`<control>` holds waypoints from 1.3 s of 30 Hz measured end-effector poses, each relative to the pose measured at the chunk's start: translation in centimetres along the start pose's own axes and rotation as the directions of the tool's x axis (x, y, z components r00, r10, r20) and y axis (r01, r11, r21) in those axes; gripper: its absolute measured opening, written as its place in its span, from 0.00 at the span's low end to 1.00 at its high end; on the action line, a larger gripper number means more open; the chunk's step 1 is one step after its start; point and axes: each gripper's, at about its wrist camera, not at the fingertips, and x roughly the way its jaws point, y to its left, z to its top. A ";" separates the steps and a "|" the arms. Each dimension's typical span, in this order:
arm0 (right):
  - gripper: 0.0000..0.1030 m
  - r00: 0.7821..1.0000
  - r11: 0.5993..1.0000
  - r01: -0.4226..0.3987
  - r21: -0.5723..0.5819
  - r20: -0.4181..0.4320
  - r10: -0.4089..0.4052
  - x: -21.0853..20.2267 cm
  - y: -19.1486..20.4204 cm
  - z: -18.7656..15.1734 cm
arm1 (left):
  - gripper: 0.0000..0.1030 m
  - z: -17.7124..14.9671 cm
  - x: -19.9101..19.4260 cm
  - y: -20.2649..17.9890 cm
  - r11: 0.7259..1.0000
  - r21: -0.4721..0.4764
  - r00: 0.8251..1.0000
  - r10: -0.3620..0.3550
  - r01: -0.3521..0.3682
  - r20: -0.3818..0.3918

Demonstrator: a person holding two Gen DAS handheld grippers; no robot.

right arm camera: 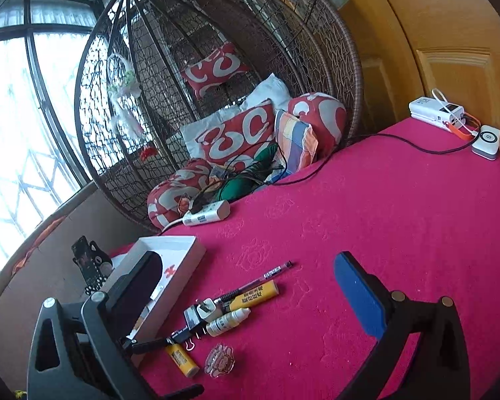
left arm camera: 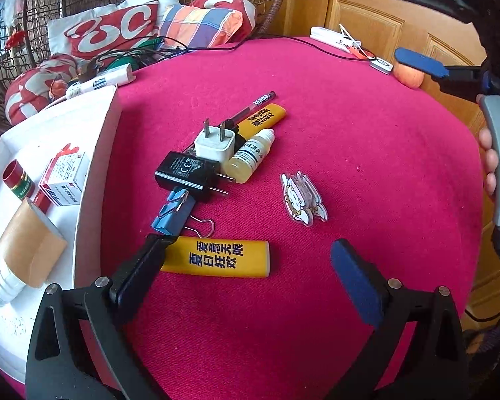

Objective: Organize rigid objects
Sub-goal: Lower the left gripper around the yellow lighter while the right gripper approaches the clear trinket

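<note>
The white box [left arm camera: 96, 153] sits at the tabletop's [left arm camera: 366, 166] left edge, the clutter beside it. The left hand-held gripper [left arm camera: 246, 263], jaws apart and empty, hovers over the near yellow lighter [left arm camera: 216, 258] (lengthwise); straddling its narrow width should grip best. The right hand-held gripper [right arm camera: 250, 286] hangs open too.
</note>
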 end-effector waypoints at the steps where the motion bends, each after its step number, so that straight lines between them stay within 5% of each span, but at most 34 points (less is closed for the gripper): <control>1: 1.00 1.000 1.000 0.000 -0.005 -0.019 -0.001 0.3 0.1 -0.3 | 0.98 -0.1 -0.1 0.1 1.000 -0.008 1.000 0.003 -0.003 0.006; 7: 1.00 0.998 1.000 -0.011 0.006 -0.062 0.011 1.0 -0.1 -1.1 | 0.98 0.5 -0.5 2.1 0.996 -0.086 0.999 0.020 -0.017 0.028; 22: 1.00 0.998 0.997 -0.017 0.081 -0.061 0.022 0.9 -1.9 -1.3 | 0.98 1.7 0.7 2.3 0.998 -0.060 0.999 0.030 -0.031 -0.024; 27: 1.00 0.998 0.995 -0.021 0.102 -0.064 0.028 1.0 -2.2 -1.5 | 0.98 1.3 0.5 0.6 0.999 -0.013 0.997 -0.046 0.045 -0.069; 30: 1.00 0.998 0.994 -0.017 0.106 -0.063 0.024 1.0 -2.4 -1.5 | 0.98 1.1 -0.7 0.1 0.984 -0.045 0.983 -0.176 0.174 -0.054; 34: 1.00 0.998 0.993 -0.015 0.116 -0.051 0.021 0.9 -2.7 -1.4 | 0.98 1.2 -1.0 0.6 0.998 -0.052 0.999 -0.032 0.030 -0.036; 37: 1.00 0.998 0.993 -0.016 0.119 -0.056 0.023 0.9 -2.8 -1.5 | 0.98 0.7 -0.2 0.8 0.995 -0.095 0.997 -0.042 0.036 -0.065; 39: 1.00 0.998 0.993 -0.014 0.117 -0.062 0.022 1.1 -2.8 -1.6 | 0.98 0.7 0.1 -0.2 0.999 -0.037 0.998 -0.004 0.002 -0.065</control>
